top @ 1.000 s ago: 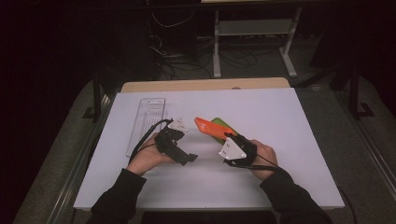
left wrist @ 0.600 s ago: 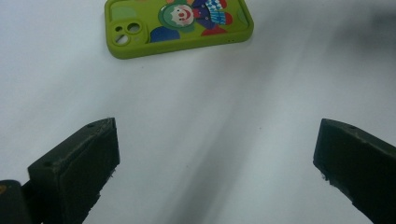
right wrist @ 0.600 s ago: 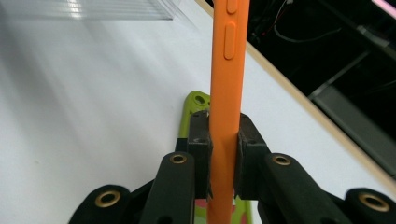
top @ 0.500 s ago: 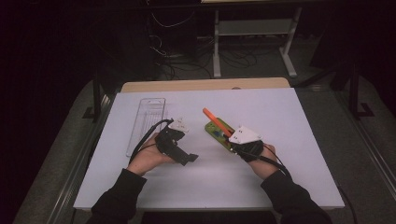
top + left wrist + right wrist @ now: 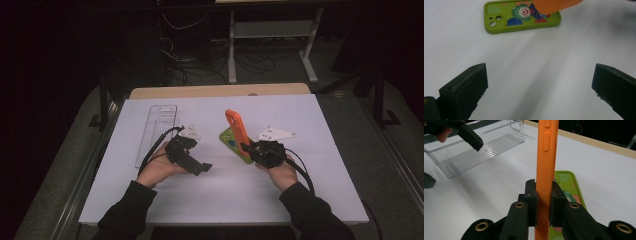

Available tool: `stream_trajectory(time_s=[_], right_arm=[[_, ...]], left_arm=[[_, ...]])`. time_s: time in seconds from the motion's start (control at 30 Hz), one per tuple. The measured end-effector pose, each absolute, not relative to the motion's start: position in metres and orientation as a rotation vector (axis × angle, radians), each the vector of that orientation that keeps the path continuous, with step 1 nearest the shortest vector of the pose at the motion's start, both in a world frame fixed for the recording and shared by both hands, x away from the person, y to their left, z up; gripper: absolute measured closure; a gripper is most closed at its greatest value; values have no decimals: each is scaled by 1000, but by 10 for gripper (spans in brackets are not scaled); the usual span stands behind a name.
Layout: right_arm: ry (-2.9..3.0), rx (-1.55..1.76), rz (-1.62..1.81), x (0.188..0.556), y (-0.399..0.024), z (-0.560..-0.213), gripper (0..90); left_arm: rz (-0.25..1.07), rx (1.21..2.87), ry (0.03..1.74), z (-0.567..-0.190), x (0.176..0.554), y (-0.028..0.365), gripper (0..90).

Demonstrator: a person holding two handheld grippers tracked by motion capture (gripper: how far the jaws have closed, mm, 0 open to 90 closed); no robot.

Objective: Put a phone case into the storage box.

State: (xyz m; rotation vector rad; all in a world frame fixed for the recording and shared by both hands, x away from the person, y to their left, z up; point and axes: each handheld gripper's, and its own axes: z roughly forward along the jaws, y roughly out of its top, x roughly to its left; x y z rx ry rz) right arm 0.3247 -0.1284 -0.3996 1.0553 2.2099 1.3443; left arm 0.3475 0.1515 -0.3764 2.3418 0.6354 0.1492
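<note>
An orange phone case (image 5: 237, 127) (image 5: 545, 170) stands on edge above the table, with my right gripper (image 5: 246, 148) (image 5: 543, 195) shut on its lower part. Under it a green phone case (image 5: 231, 142) (image 5: 516, 16) (image 5: 566, 187) with a clown print lies flat on the white table. The orange case's corner (image 5: 554, 5) hangs over the green one in the left gripper view. My left gripper (image 5: 202, 167) (image 5: 539, 87) stands open over bare table, left of both cases, with nothing between its jaws.
A clear plastic tray (image 5: 156, 131) (image 5: 474, 152) lies at the left of the white table top (image 5: 325, 165). A wooden edge (image 5: 220, 91) runs along the far side. Dark floor, cables and a desk frame lie beyond.
My right gripper has lifted the orange case off the green one and turned it from lying low to standing on edge. The left gripper has stayed put.
</note>
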Motion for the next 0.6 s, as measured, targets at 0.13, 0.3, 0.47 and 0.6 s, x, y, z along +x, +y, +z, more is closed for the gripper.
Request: stream_trajectory(time_s=[0.13, 0.3, 0.47, 0.6], right_arm=[[2214, 1055, 1345, 324, -128, -400, 782], [2222, 1052, 1369, 321, -125, -401, 783], [2224, 1042, 1396, 319, -122, -401, 783], [2228, 1024, 1415, 318, -120, -401, 782]], left_arm=[[128, 2270, 673, -372, 349, 152, 0], [121, 2181, 683, -362, 352, 153, 0], [133, 2114, 677, -354, 359, 151, 0], [132, 2082, 668, -349, 367, 146, 0]])
